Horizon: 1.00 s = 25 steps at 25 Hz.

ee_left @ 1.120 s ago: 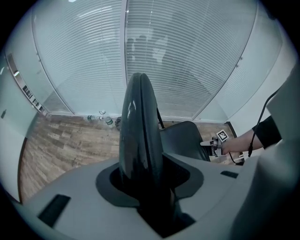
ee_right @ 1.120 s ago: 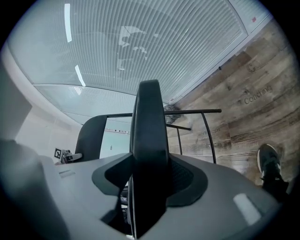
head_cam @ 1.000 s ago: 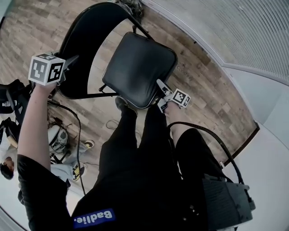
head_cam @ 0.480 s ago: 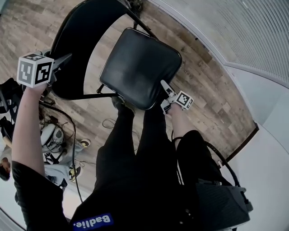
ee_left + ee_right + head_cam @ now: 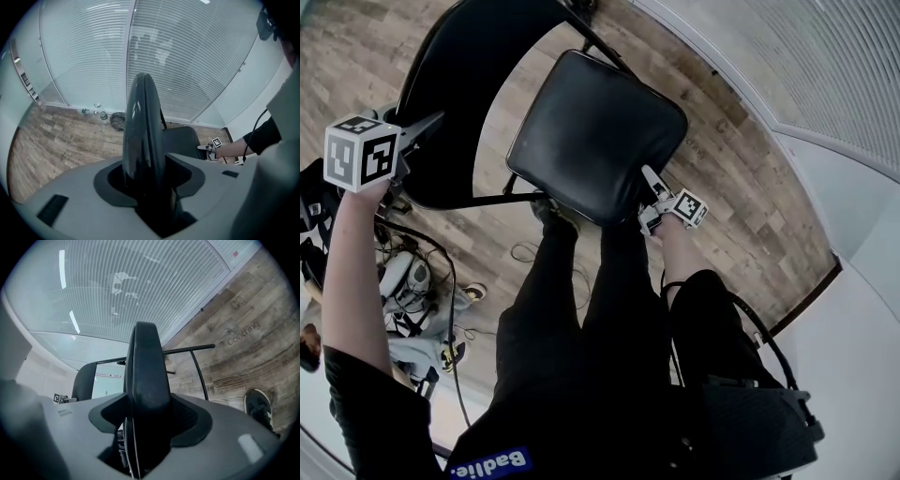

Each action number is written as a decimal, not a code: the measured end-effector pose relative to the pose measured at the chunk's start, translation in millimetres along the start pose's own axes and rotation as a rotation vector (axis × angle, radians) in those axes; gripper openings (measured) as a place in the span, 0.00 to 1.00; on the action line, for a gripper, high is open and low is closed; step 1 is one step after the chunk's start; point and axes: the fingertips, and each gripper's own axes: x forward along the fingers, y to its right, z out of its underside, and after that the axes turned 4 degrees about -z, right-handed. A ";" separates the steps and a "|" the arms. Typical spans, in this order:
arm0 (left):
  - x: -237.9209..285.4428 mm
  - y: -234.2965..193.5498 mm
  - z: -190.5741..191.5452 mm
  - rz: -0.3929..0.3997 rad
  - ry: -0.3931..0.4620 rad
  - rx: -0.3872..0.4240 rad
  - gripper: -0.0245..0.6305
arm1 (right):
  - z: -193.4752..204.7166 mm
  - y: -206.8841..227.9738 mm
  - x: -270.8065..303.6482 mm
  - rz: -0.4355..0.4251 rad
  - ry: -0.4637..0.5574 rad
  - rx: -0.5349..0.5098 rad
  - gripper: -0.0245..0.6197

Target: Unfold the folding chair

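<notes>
A black folding chair stands on the wooden floor in front of me. Its curved backrest [image 5: 473, 84] is at upper left and its padded seat [image 5: 595, 131] in the middle. My left gripper [image 5: 420, 131] holds the backrest's top edge [image 5: 143, 136], which fills the gap between its jaws. My right gripper [image 5: 649, 199] holds the seat's near right edge [image 5: 145, 380], which stands upright between its jaws. Both pairs of jaws have just been opening, with the chair parts still between them. The right gripper view shows the backrest [image 5: 84, 380] beyond the seat and a thin frame tube [image 5: 187, 348].
My legs and a shoe [image 5: 257, 406] stand just behind the seat. Cables and gear [image 5: 412, 281] lie on the floor at left. A glass wall with blinds [image 5: 787, 66] runs along the right, with bottles [image 5: 96, 112] and a dark bundle at its foot.
The seat has swung down and lies flatter and larger in view. My right gripper went down and right with its edge. My left gripper slid left and lower on the backrest.
</notes>
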 end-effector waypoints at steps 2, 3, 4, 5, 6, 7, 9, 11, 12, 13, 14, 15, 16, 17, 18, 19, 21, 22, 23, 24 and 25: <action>2.3 0.3 2.0 0.001 0.001 -0.003 0.29 | 0.3 5.1 -0.1 0.002 0.002 0.002 0.42; 3.5 0.7 2.9 0.003 0.002 -0.004 0.29 | 0.0 6.1 0.3 -0.006 0.005 0.000 0.43; 4.6 1.1 3.7 0.005 0.002 -0.005 0.29 | -0.2 7.6 0.4 -0.011 0.008 0.000 0.43; 5.4 1.3 4.6 0.007 0.001 -0.006 0.29 | -0.2 9.7 0.6 -0.013 0.009 0.001 0.43; 5.7 1.1 5.3 0.009 0.002 -0.007 0.29 | 0.1 12.2 0.9 -0.011 0.009 0.004 0.43; 5.9 0.7 5.8 0.010 0.003 -0.008 0.29 | 0.8 15.0 0.7 0.000 0.008 0.009 0.44; 6.3 0.2 6.6 0.015 0.006 -0.011 0.29 | 2.5 23.6 -3.7 0.055 0.001 0.021 0.44; 7.1 0.4 8.1 0.022 0.004 -0.017 0.29 | 2.8 25.8 -5.2 0.063 0.001 0.025 0.44; 7.6 0.5 8.7 0.026 0.003 -0.019 0.29 | 2.3 24.0 -3.2 0.043 0.004 0.023 0.45; 8.3 0.6 9.3 0.028 0.002 -0.020 0.29 | 1.9 23.6 -1.2 0.027 0.007 0.022 0.45; 9.5 1.3 10.1 0.029 0.001 -0.021 0.29 | 1.7 25.9 -0.4 0.023 0.010 0.025 0.45; 11.5 2.9 11.1 0.029 0.001 -0.022 0.29 | 1.6 30.4 -0.9 0.027 0.011 0.028 0.45; 14.1 5.6 12.2 0.030 0.000 -0.022 0.29 | 1.1 35.4 -2.2 0.033 0.011 0.032 0.45; 17.0 9.0 13.1 0.031 -0.001 -0.022 0.29 | 0.3 40.2 -3.8 0.038 0.010 0.035 0.46; 19.4 13.0 13.8 0.032 -0.002 -0.023 0.29 | -0.4 44.5 -5.6 0.041 0.009 0.037 0.46; 20.8 17.0 14.3 0.032 -0.004 -0.023 0.29 | -0.6 48.1 -7.4 0.046 0.009 0.040 0.46; 20.5 22.2 15.3 0.027 -0.005 -0.019 0.29 | 0.7 53.5 -10.9 0.065 0.010 0.051 0.46; 19.8 22.6 15.8 0.021 -0.004 -0.015 0.29 | 1.4 54.4 -11.5 0.068 0.010 0.054 0.46; 19.3 22.0 16.2 0.015 -0.002 -0.013 0.29 | 1.5 53.8 -10.7 0.059 0.007 0.051 0.46; 19.2 21.2 16.4 0.011 -0.001 -0.013 0.29 | 1.3 52.8 -9.4 0.046 0.003 0.046 0.46; 19.1 20.2 16.2 0.005 0.000 -0.015 0.30 | 0.9 52.1 -8.3 0.040 -0.003 0.045 0.47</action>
